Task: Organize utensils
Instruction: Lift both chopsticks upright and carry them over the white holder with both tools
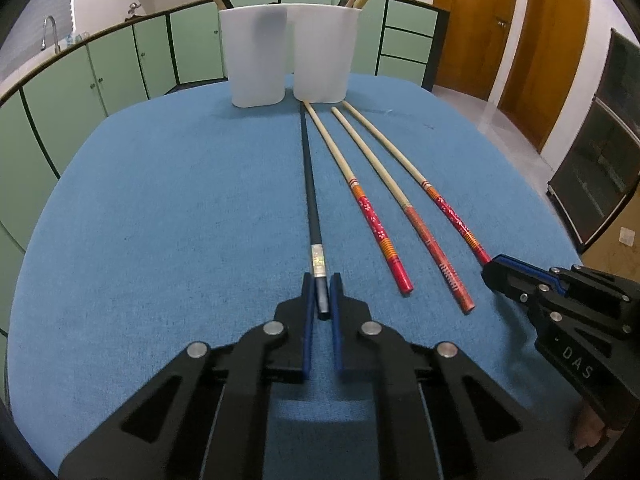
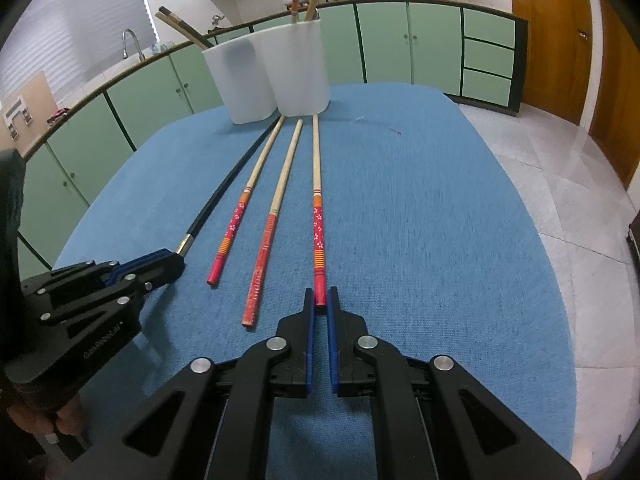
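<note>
Here the left gripper (image 1: 322, 286) is clamped on the butt of the black chopstick (image 1: 310, 184) lying on the blue tablecloth (image 1: 160, 220), while the right gripper (image 2: 320, 300) pinches the red end of the rightmost red-handled chopstick (image 2: 317, 216), both pointing toward the two white holders (image 1: 288, 56)

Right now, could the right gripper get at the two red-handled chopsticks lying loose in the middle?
Probably not yet: the right gripper is shut on another red-handled chopstick. The middle pair lies uncovered beside it.
</note>
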`<state>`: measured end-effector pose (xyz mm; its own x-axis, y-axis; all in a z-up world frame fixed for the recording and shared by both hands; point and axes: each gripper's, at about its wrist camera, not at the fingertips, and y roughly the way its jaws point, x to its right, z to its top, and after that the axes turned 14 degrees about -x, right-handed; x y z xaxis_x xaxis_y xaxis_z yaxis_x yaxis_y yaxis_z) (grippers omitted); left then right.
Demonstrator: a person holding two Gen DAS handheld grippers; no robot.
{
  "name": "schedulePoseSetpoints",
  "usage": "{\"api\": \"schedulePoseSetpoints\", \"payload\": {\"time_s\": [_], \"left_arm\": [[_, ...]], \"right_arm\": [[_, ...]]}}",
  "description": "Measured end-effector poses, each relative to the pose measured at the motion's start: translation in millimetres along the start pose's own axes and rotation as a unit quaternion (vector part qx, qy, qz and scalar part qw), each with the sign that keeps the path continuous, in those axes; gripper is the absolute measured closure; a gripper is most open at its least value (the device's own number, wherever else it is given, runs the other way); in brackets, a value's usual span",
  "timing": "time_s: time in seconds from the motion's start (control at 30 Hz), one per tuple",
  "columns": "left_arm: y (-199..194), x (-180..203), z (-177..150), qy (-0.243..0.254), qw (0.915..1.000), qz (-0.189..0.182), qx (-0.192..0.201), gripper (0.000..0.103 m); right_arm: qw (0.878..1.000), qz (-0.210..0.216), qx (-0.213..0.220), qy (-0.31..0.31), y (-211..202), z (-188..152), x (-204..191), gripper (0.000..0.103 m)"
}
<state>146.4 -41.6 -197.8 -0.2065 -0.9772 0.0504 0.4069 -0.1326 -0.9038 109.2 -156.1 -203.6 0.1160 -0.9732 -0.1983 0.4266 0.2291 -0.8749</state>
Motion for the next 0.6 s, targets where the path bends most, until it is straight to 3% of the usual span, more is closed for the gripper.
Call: {"api": "schedulePoseSetpoints", "payload": {"time_s": [0.27, 0.6], "left_arm": [[-23, -10, -1, 0.003, 0.9999, 0.003, 0.013, 0.097], [-92, -17, 14, 0.011, 0.9965, 0.000, 0.083, 0.097]], "right_arm": [[1.000, -0.009, 0.020, -0.007, -22, 0, -3, 0.098], [0.995, -0.022, 0.095, -0.029, -90, 15, -14, 0.098]]}}
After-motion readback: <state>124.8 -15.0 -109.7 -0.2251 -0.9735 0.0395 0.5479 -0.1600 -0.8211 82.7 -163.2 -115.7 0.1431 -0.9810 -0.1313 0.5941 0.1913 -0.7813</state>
